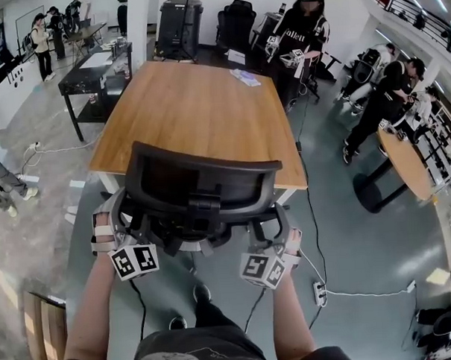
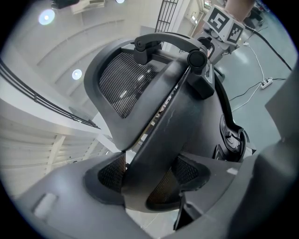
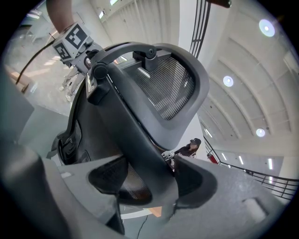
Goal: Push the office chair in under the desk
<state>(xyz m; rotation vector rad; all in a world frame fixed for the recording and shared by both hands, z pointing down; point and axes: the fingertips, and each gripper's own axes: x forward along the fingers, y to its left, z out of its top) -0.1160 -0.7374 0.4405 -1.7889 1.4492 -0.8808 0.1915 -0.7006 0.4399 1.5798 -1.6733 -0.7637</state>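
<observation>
Count: 1 office chair (image 1: 200, 185), 1 desk (image 1: 200, 109), 2 grippers.
Chair: black, curved mesh backrest, smooth plastic frame. It stands at the near edge of the rectangular wood-grain desk, backrest toward the person.
Left gripper (image 2: 148, 179): clamped on the left armrest (image 2: 161, 133).
Right gripper (image 3: 148, 181): clamped on the right armrest (image 3: 138, 140).
Pads (image 2: 112, 170): finely ribbed.

We are looking down on a glossy grey floor (image 1: 377, 236), where a white power strip (image 1: 318, 292) is lying with its cable (image 1: 365, 292) trailing right. A round wooden table (image 1: 405, 164) is standing at our right, and a black table (image 1: 87, 77) is standing far left near a white pillar (image 1: 138, 23). People (image 1: 390, 94) are gathering along the far side. Round ceiling lights (image 3: 266, 27) are glowing overhead.
</observation>
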